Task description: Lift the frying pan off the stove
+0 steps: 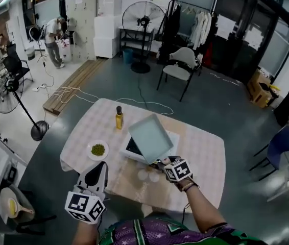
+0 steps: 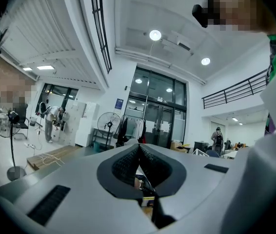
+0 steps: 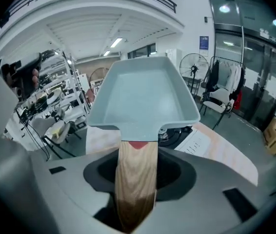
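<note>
The frying pan (image 1: 149,137) is a square pale grey-green pan with a wooden handle (image 3: 135,179). It hangs tilted in the air above the stove (image 1: 129,148), a white single burner with a black top on the table. My right gripper (image 1: 165,162) is shut on the handle, and in the right gripper view the pan (image 3: 145,94) fills the middle, with the stove (image 3: 177,133) showing under it and the gripper's jaws (image 3: 137,155) around the wood. My left gripper (image 1: 99,168) hovers over the table's near left corner, away from the pan. Its pads (image 2: 128,162) meet with nothing between them.
On the table (image 1: 206,157) stand a yellow oil bottle (image 1: 119,118) behind the stove and a small white plate of green food (image 1: 98,150) to its left. Two pale round things (image 1: 148,175) lie near my right gripper. A chair (image 1: 180,65) and a fan (image 1: 143,19) stand beyond the table.
</note>
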